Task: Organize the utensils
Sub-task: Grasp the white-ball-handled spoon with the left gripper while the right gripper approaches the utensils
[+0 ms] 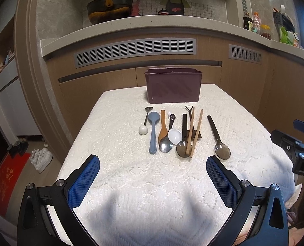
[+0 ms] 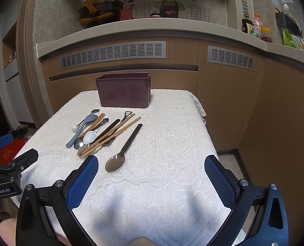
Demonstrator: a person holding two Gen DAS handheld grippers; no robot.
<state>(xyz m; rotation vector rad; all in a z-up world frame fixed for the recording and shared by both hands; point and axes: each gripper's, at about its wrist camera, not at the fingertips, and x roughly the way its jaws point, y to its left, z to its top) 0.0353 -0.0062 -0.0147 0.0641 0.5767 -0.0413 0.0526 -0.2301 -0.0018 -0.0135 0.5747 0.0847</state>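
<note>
A dark maroon utensil holder (image 1: 173, 87) (image 2: 125, 91) stands at the far end of the white lace-covered table (image 1: 115, 174). In front of it lie several utensils: a blue-grey spoon (image 1: 153, 132) (image 2: 81, 130), a wooden spoon (image 1: 162, 129), a metal spoon (image 1: 166, 146), a white spoon (image 1: 175, 136) (image 2: 90, 137), wooden chopsticks (image 1: 194, 132) (image 2: 111, 136) across a smoky plastic spoon (image 1: 183, 147), and a separate smoky spoon (image 1: 219, 139) (image 2: 124, 148) to the right. My left gripper (image 1: 153, 164) hangs open short of the row. My right gripper (image 2: 151, 164) is open too, just right of the separate spoon's bowl.
Wooden cabinets with grey vents (image 1: 135, 50) rise behind the table, under a counter holding a pan (image 1: 109, 10) and jars (image 1: 264, 31). White shoes (image 1: 41, 157) and a red mat (image 1: 6, 180) lie on the floor to the left. The table's right edge drops off near the cabinet.
</note>
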